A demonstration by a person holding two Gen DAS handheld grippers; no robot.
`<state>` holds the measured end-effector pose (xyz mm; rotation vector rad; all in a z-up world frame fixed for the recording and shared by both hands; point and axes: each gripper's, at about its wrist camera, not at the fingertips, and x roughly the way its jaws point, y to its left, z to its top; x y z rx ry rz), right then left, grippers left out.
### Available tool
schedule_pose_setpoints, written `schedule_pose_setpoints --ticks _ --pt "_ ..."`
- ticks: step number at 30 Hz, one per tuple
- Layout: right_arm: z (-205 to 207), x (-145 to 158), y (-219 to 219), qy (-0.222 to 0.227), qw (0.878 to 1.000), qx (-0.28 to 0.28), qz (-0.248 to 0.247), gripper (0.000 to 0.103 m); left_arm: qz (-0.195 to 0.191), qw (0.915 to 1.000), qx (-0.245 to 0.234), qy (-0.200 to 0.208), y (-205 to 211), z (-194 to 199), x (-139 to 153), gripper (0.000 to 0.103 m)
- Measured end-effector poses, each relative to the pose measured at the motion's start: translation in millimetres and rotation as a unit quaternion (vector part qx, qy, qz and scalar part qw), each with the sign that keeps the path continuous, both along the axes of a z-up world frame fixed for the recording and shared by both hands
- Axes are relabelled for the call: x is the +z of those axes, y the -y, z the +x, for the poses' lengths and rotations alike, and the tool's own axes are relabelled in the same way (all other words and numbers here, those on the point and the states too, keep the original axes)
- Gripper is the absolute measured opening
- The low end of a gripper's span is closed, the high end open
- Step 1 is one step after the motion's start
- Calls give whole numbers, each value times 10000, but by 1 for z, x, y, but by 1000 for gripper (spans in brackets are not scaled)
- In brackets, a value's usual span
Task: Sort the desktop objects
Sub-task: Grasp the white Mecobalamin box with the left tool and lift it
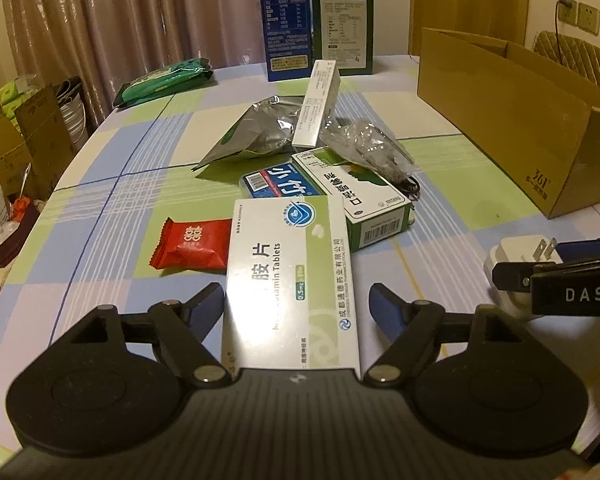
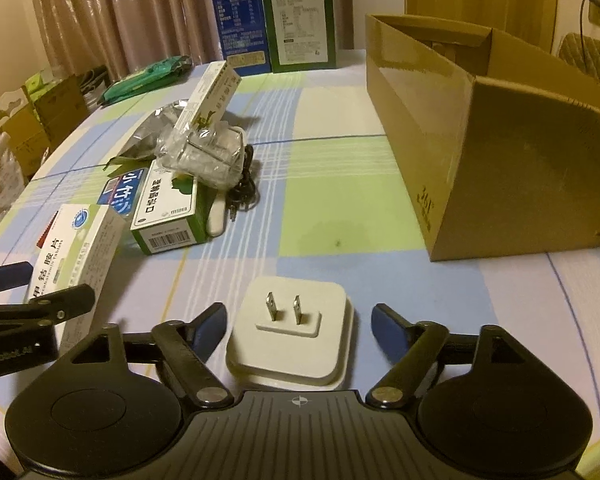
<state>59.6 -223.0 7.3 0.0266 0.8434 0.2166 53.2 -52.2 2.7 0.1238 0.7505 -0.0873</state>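
Observation:
A white and green tablet box (image 1: 290,280) lies on the checked tablecloth between the fingers of my left gripper (image 1: 296,300). The jaws are open: the left pad sits at the box's edge and a gap shows at the right pad. A white charger plug (image 2: 292,332) lies prongs up between the fingers of my right gripper (image 2: 298,316), which is open with a gap on both sides. The two grippers are side by side near the table's front edge. The open cardboard box (image 2: 520,168) stands at the right.
Beyond the tablet box is a pile: red candy wrapper (image 1: 192,246), green and white medicine box (image 1: 360,196), blue box (image 1: 276,184), foil bag (image 1: 256,128), long white box (image 1: 318,104), clear plastic bag (image 1: 364,140) and black cable (image 1: 410,188). A green packet (image 1: 168,80) and two tall cartons (image 1: 286,20) are at the back.

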Motion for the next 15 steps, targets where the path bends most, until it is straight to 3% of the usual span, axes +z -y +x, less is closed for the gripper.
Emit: schedule_pose_setpoints --ticks 15 --pt "-1 -9 -14 -73 9996 139 -230 78 -93 9998 59 -174 -6 11 -8 74"
